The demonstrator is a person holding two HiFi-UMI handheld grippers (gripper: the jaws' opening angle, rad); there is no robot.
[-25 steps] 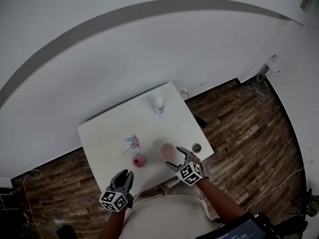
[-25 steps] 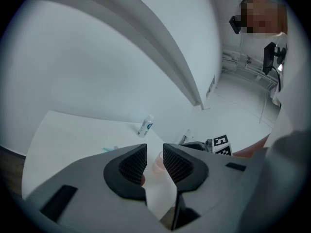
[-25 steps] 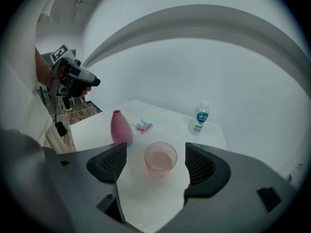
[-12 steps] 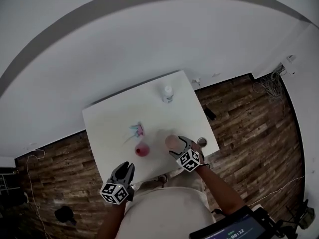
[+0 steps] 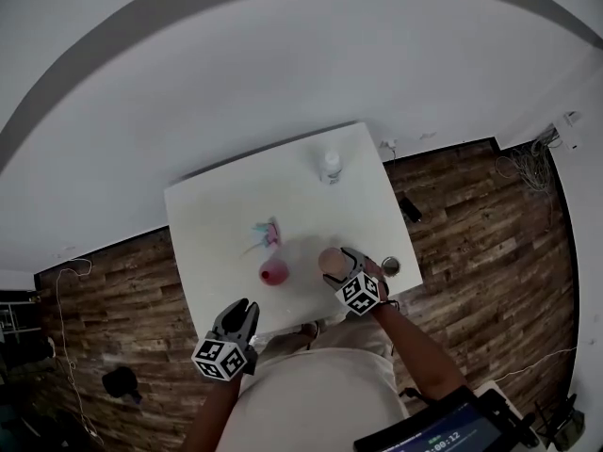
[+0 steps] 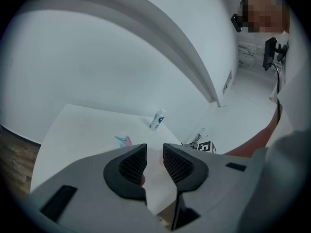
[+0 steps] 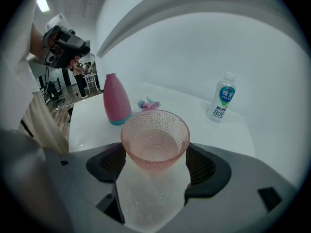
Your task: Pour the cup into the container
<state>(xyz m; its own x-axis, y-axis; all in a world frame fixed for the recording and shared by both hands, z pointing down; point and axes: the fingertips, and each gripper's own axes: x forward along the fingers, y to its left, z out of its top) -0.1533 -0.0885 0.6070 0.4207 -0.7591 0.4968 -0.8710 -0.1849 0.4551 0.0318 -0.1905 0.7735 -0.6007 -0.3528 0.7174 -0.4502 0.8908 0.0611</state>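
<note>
Cup: we see a pink, pebbled, see-through cup (image 7: 155, 140) standing upright on the white table (image 5: 217, 224), near its front edge.
Right gripper: the right gripper (image 7: 155, 163) has its jaws spread wide to either side of the cup, with the pads pressed to the wall below the rim as far as we can tell.
Left gripper: the left gripper (image 6: 154, 161) hangs off the table's front edge, jaws a narrow gap apart with nothing between them.
Container: the pink container (image 7: 116, 100) with a teal base stands just beside the cup.
Handling: we judge the cup light, stiff and thin-walled. Its bumpy skin should help the grip, but the taper could let it slide.
Hold: mid-wall, squeezed gently.
Contents: we cannot tell how full it is.
</note>
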